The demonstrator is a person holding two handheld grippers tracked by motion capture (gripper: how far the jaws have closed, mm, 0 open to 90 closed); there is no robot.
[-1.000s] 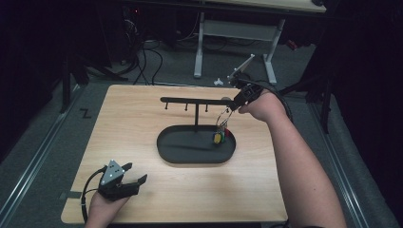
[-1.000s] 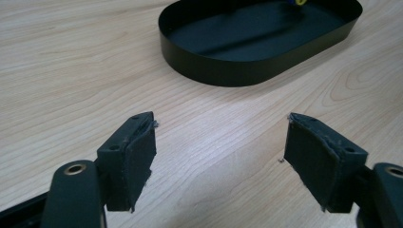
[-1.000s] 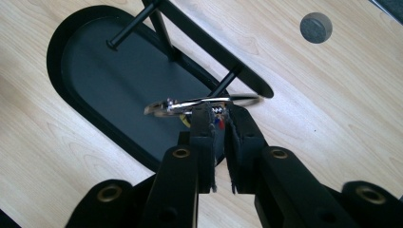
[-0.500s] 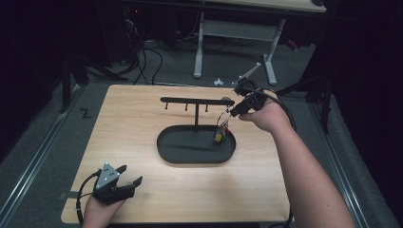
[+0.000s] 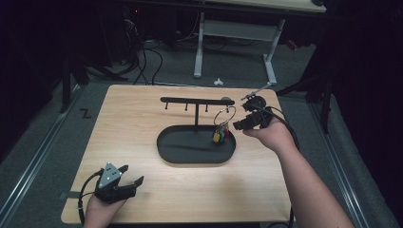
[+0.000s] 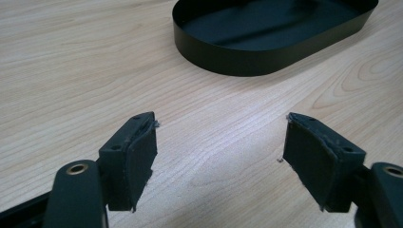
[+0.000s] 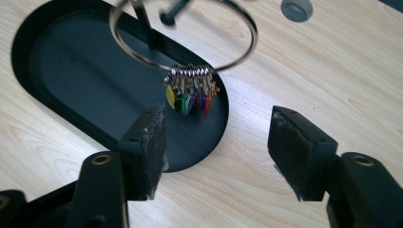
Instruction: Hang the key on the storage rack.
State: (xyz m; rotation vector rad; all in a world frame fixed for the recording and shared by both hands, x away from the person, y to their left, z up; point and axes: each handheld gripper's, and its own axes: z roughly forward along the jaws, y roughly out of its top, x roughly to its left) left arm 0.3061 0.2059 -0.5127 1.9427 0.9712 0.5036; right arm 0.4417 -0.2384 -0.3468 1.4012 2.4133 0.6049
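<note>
I see the wooden table (image 5: 142, 123) with the black oval tray (image 5: 190, 156) near its middle, long axis running left to right across the table. A black rack (image 5: 195, 100) stands from the tray on a thin post, its top bar parallel to the tray's long axis, with small pegs under it.

The key ring (image 5: 225, 115) hangs at the right end of that bar, over the right end of the tray. The ring is large, thin and silvery, and stands upright with its plane roughly facing my right gripper (image 5: 243, 124). Below it a cluster of small coloured tags (image 5: 220, 135) points straight down, so the whole bundle's long axis is vertical.

My right gripper is just to the right of the ring, jaws set wide apart and holding nothing; from the high view I cannot tell if it touches the ring. The right gripper view puts the key ring (image 7: 185, 38) well ahead of the jaws and clear of them, and shows a row of metal beads joining the tags (image 7: 189, 97) to the ring, with yellow, green, blue and red tags side by side. That detail is too small in the high view. It also shows a grey round cap (image 7: 296, 8) set in the table.

My left gripper (image 5: 129, 186) rests at the near left corner of the table, well apart from the tray, jaws wide and empty. The left gripper view gives bare wood between the jaws and the tray's (image 6: 266, 61) near wall beyond.
</note>
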